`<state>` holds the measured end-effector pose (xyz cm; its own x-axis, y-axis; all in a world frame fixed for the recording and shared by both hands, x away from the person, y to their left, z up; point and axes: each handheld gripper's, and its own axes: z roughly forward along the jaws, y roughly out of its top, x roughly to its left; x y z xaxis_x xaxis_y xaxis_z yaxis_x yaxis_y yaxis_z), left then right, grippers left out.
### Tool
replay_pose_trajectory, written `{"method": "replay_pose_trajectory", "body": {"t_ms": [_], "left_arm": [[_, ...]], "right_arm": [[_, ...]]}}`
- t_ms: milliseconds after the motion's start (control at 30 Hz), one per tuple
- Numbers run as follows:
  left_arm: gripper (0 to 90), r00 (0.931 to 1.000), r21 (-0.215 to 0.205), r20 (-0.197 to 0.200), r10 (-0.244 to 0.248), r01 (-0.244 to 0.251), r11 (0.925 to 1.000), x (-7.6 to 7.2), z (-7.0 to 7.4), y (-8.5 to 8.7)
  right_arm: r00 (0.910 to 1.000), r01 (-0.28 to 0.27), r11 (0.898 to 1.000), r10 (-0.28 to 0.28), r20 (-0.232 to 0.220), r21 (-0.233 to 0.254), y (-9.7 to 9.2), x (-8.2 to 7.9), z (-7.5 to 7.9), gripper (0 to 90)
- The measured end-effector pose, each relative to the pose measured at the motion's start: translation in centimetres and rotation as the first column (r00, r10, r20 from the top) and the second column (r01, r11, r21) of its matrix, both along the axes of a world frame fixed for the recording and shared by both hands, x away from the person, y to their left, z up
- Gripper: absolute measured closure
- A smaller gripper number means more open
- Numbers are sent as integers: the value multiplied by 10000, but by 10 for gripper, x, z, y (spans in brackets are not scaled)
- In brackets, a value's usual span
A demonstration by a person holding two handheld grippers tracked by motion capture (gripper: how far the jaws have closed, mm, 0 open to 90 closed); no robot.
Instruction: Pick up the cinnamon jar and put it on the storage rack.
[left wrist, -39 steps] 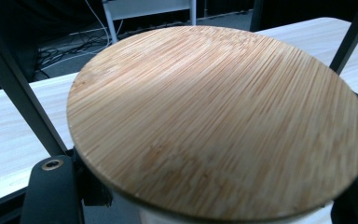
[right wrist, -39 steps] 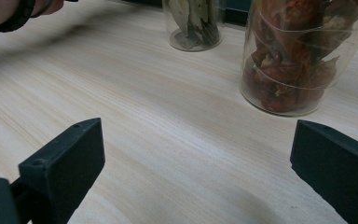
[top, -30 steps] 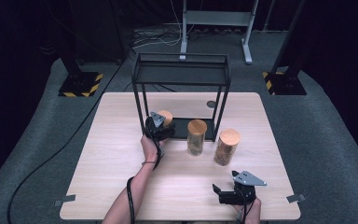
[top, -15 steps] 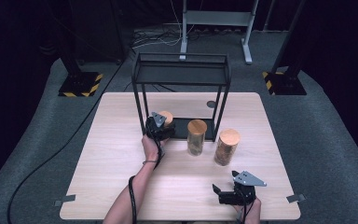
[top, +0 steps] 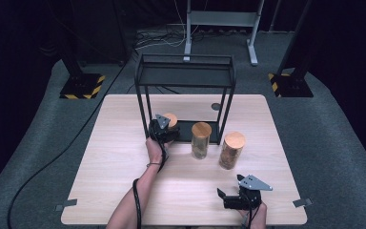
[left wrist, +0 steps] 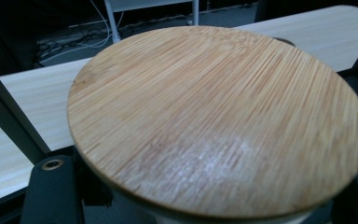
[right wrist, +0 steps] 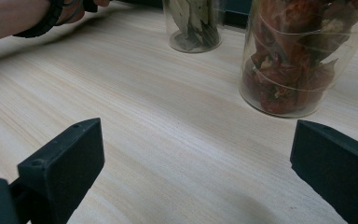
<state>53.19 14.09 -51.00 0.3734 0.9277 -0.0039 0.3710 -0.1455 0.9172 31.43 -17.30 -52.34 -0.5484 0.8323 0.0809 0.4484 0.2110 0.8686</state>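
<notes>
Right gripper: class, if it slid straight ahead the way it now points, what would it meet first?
Probably the jar of red dried pieces, ahead and slightly right of the open right gripper; bare table lies between. Depth is uncertain.

The light comes from above and falls on the pale wooden surface (top: pixel 124 157), which looks bright. All around it the room is dark, almost black. Shadows under the jars are short and soft. In the left gripper view the bamboo lid (left wrist: pixel 214 121) is very close and a bit blurry, with a pale shiny patch near its front edge. In the right gripper view the black jaws are soft and fuzzy, and the jar of red bits (right wrist: pixel 303 56) shows bright streaks of glare on its glass.
</notes>
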Motion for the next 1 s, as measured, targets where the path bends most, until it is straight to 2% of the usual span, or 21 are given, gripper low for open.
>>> {"method": "replay_pose_trajectory", "body": {"t_ms": [267,1000], "left_arm": [[251,10000,-10,22,0,0,10000,4,0,-1],[250,9996,167,-279,21,-16,9999,18,3,-5]], "right_arm": [[10000,-2,10000,2,17,-12,0,0,0,22],[10000,2,10000,-2,31,5,0,0,0,23]]}}
